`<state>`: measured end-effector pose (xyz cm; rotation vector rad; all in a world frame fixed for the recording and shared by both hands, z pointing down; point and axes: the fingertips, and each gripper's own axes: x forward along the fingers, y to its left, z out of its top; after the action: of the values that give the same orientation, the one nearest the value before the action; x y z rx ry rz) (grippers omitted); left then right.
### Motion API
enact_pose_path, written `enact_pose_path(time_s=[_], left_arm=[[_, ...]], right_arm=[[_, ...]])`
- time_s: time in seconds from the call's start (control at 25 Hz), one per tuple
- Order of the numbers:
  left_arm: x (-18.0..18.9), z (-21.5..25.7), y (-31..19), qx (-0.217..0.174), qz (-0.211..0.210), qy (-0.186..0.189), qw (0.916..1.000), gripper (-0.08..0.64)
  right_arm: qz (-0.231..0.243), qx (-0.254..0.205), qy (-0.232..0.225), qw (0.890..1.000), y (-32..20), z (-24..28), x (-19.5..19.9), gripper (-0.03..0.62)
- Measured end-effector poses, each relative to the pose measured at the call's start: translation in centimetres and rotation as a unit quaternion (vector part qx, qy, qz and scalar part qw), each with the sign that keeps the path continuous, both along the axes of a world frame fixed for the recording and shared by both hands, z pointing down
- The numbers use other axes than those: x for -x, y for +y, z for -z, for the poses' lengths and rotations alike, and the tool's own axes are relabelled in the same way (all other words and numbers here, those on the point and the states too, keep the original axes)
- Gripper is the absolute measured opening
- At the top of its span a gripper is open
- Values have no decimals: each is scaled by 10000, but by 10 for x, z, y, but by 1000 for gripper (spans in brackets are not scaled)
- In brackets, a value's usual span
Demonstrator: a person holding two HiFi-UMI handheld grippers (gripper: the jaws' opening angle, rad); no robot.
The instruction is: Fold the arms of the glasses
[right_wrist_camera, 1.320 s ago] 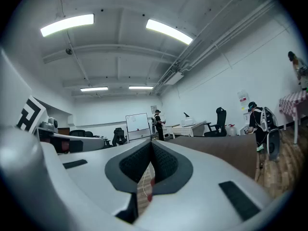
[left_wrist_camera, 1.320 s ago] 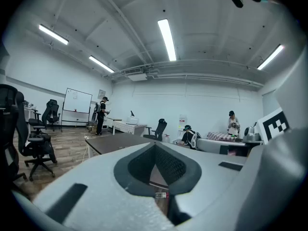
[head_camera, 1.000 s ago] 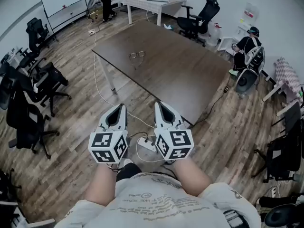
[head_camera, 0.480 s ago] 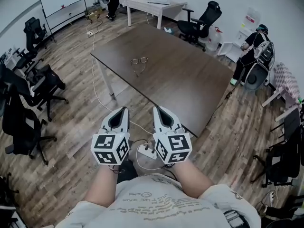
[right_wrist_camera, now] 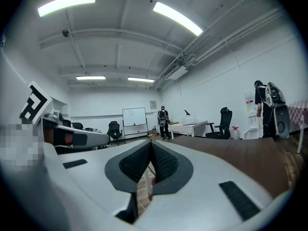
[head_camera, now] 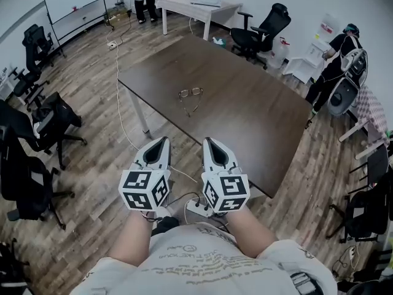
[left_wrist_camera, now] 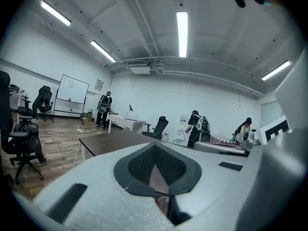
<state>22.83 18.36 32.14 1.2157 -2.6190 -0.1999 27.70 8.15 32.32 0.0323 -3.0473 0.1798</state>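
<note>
**A:** We hold both grippers clenched on nothing: the left gripper (head_camera: 159,142) and the right gripper (head_camera: 210,142) each have their pads pressed together, side by side and level in front of us

**B:** That makes sense to us, since we stand short of the table (head_camera: 258,134) with nothing within reach to grasp

**A:** The glasses (head_camera: 191,94) lie on the table, well apart from both grippers, and their arms look spread open toward us

**B:** So we judge the jaws must part before either arm can be nudged shut

**A:** The table's near edge lies between us and them, and a power strip (head_camera: 198,208) sits on the floor at our feet

**B:** The office chairs (head_camera: 54,120) on the left and a person (head_camera: 336,66) by the right wall are well away from our path
</note>
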Motion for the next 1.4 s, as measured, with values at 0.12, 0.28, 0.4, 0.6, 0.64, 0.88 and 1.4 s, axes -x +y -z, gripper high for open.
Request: enact_pose_path(time_s=[0.12,0.28,0.4,0.6,0.64,0.88,1.4], left_arm=[[33,-3,6,27,-95,90,9999,12],[71,-16,14,95,-251,322,9991,12],[97,-21,19,122,-369,361,9986,12],[134,-31,22,163,-674,423,9967,12],[139,-33,23,178,-747,434,9961,12],[155,-45,25,216,-953,600,9934,12],[208,-68,-4,450,-1219,633,9895,12]], right_arm=[[-100,-2,41,9999,7,-1,31,14],[-243,19,98,9997,15,-4,66,14],[-387,29,136,9992,20,-8,90,14],[-716,58,152,9973,22,-15,120,14],[-802,90,158,9966,23,-17,122,14],[-1129,180,360,9928,18,-28,125,14],[-1383,284,508,9887,-20,-56,178,14]])
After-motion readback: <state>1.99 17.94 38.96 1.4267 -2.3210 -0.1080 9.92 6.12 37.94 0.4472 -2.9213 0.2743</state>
